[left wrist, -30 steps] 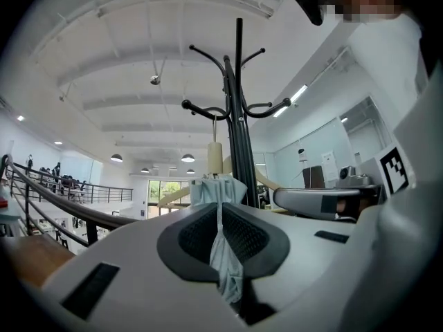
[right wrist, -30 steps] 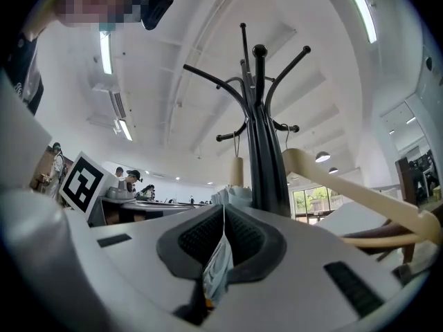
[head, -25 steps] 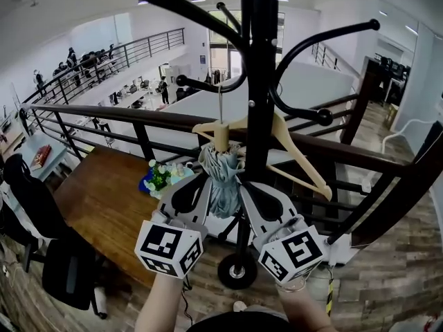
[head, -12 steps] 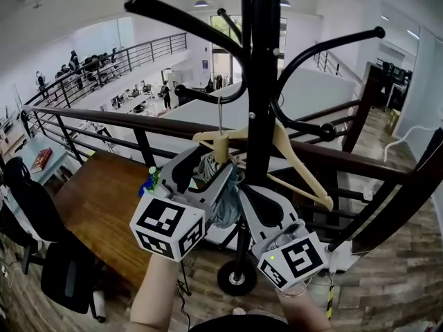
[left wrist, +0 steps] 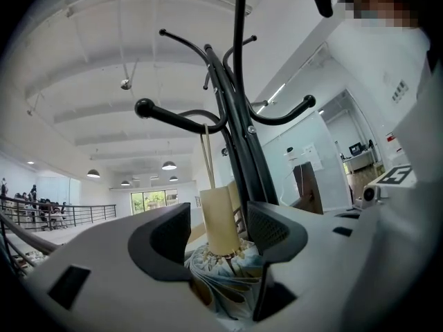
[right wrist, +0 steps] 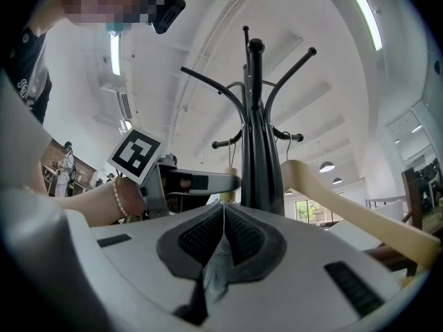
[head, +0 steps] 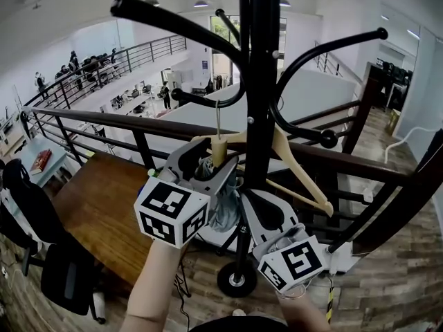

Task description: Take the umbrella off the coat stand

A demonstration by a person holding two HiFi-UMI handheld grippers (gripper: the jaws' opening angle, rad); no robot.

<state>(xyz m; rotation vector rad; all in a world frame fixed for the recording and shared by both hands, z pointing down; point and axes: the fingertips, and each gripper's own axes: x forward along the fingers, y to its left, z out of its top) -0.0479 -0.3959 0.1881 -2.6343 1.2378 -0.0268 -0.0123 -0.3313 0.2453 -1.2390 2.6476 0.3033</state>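
A folded grey-blue umbrella (head: 225, 211) hangs by a thin cord (head: 219, 120) from a hook of the black coat stand (head: 259, 81). Its beige handle (head: 219, 151) points up. My left gripper (head: 208, 164) is raised to the handle and its jaws have just been opening. In the left gripper view the handle (left wrist: 221, 220) stands between the jaws of the left gripper (left wrist: 220, 234) with a gap on each side and the fabric (left wrist: 225, 282) bunched beneath. Lower down, my right gripper (head: 242, 198) is shut on a fold of the umbrella's fabric (right wrist: 213, 272).
A wooden coat hanger (head: 297, 175) hangs on the stand right beside the umbrella. A dark railing (head: 104, 116) runs behind, with a wooden desk (head: 97, 206) and a black office chair (head: 38, 213) to the left. The stand's round base (head: 237, 279) sits on the floor below.
The left gripper let go of the umbrella's fabric, opened and rose to the handle. The right gripper stayed shut on the fabric in the same place.
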